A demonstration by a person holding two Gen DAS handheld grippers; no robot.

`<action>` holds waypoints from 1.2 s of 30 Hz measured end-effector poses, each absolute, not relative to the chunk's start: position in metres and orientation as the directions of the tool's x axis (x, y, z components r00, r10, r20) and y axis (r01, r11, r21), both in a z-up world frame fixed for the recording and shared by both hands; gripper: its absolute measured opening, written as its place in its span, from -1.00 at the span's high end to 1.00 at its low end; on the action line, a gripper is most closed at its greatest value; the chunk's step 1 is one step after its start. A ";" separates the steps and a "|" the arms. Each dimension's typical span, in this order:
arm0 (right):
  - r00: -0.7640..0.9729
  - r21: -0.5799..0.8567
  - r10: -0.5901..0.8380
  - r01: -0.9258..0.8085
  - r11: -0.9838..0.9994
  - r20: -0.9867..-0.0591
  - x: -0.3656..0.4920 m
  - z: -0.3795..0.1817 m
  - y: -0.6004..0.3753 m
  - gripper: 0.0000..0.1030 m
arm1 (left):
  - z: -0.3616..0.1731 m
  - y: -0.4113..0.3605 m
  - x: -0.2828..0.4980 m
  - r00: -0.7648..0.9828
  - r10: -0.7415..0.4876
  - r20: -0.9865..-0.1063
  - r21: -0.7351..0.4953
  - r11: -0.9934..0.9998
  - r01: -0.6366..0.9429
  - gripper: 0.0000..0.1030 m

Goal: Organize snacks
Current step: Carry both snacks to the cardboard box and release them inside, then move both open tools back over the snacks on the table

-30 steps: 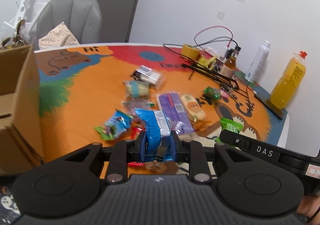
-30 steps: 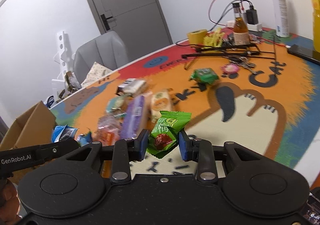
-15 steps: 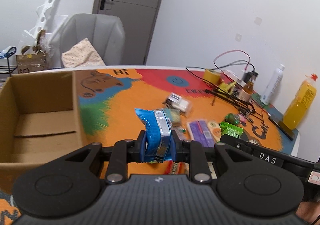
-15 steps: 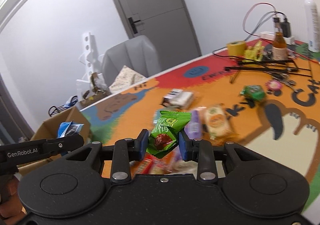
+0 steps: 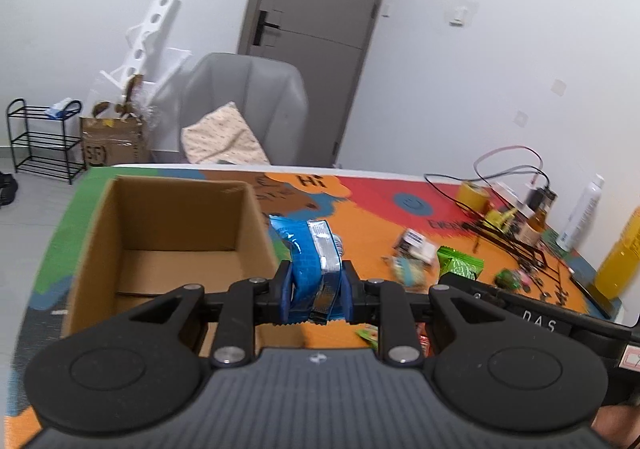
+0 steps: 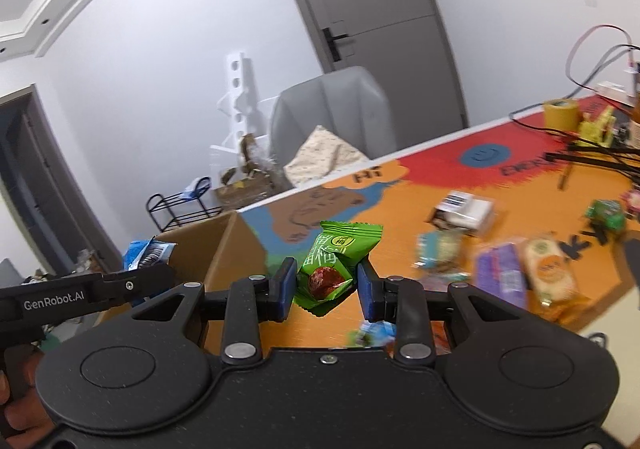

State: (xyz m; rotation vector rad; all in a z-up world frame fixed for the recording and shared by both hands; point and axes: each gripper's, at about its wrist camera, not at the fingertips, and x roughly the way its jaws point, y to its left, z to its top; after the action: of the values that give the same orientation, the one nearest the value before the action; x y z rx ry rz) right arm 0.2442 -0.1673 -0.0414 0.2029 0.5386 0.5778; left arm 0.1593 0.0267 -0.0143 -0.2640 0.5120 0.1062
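Your left gripper (image 5: 313, 286) clamps the blue biscuit packet (image 5: 310, 249) just right of the cardboard box (image 5: 168, 209); your right gripper (image 6: 325, 286) pinches the green candy pouch (image 6: 335, 263) beside it. Clear the box's rim before loosening either set of jaws.

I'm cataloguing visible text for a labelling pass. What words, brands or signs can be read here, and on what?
"GenRobot.AI": side of the left tongs.
"DAS": side of the right tongs.
"Hi": table mat.
"SF": cardboard box on the floor.
Smiley face sign: blue circle on the mat.
Green snack packet: Chinese print, too small to read.
Blue snack packet and the snacks on the table: blurred, unreadable.
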 end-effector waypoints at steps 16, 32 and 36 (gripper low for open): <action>0.613 0.332 0.657 -0.569 0.752 -0.439 0.247 -0.031 -0.097 0.41 | -0.015 0.095 0.149 0.842 0.186 -0.506 -0.241 0.907 -0.346 0.52; 0.534 0.388 0.724 -0.614 0.687 -0.437 0.251 -0.025 -0.055 0.13 | -0.013 0.125 0.127 0.821 0.251 -0.514 -0.258 0.867 -0.426 0.03; 0.560 0.381 0.707 -0.597 0.706 -0.432 0.249 -0.025 -0.063 -0.02 | -0.013 0.125 0.124 0.816 0.258 -0.517 -0.247 0.867 -0.432 -0.35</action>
State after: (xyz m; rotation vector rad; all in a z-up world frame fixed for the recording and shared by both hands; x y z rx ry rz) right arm 0.2492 -0.0628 -0.0246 0.1994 0.5979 0.7748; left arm 0.1241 0.1245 -0.0132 -0.3672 0.4923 0.3768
